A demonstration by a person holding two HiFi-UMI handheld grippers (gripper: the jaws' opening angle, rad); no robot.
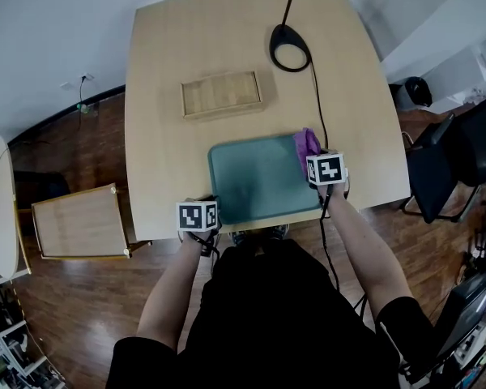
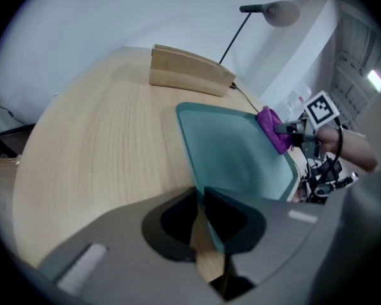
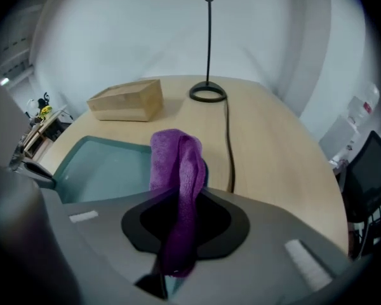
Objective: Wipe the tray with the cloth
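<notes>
surface: table (image 1: 162,71), light wood | on it: teal tray (image 1: 251,186) (at near edge), wooden box (image 1: 221,94), lamp base (image 1: 290,49)

I can read no words, numbers or brands anywhere. My left gripper (image 2: 200,199) and right gripper (image 3: 178,202) carry only black-and-white square markers (image 1: 198,215), which spell nothing.
</notes>
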